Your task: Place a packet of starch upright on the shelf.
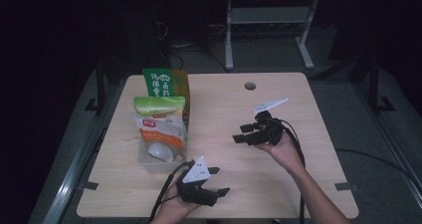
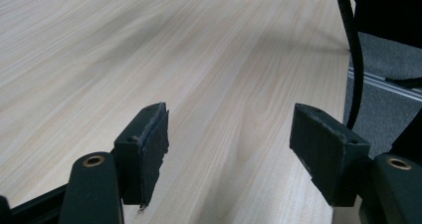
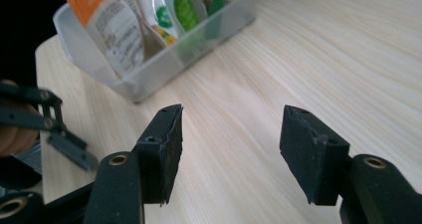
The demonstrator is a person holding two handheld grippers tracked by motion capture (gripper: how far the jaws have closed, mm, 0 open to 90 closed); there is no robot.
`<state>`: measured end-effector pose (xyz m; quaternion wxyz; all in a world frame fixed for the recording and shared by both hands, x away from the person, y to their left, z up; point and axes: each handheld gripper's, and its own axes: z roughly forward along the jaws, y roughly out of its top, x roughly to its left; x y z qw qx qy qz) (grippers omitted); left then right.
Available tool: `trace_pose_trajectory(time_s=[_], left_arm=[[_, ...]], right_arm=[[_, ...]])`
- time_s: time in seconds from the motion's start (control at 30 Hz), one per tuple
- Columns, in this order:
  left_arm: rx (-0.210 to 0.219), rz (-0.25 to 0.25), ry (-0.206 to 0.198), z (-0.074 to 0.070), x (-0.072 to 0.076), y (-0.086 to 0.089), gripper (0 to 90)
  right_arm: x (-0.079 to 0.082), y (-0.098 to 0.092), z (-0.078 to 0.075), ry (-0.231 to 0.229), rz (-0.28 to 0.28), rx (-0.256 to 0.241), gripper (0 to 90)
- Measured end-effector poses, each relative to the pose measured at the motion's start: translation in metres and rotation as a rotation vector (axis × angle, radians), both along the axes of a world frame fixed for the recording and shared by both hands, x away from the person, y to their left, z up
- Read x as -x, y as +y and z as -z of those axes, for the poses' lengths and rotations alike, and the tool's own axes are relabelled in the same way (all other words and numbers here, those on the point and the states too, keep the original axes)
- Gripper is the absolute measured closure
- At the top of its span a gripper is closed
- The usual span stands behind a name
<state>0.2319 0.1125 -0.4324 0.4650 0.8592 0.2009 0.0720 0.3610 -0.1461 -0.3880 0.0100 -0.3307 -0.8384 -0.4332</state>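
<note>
The pale wood-grain tabletop carries a clear plastic bin at your left side, packed with upright snack bags: a tall green and orange bag at the back, a white pouch with a green top in front of it. Your right gripper hovers mid-table, pointing toward the bin, well apart from it, jaws wide with nothing between them. Your left gripper sits near the front edge just beside the bin, jaws likewise spread and empty.
</note>
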Motion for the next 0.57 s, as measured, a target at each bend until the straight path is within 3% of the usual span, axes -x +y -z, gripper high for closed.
trace_pose_trajectory(time_s=[0.57], left_arm=[[0.012, -0.001, 0.004, 0.002, 0.000, 0.000, 29.3]], right_arm=[[0.046, -0.062, 0.031, 0.037, 0.075, -0.008, 34.8]])
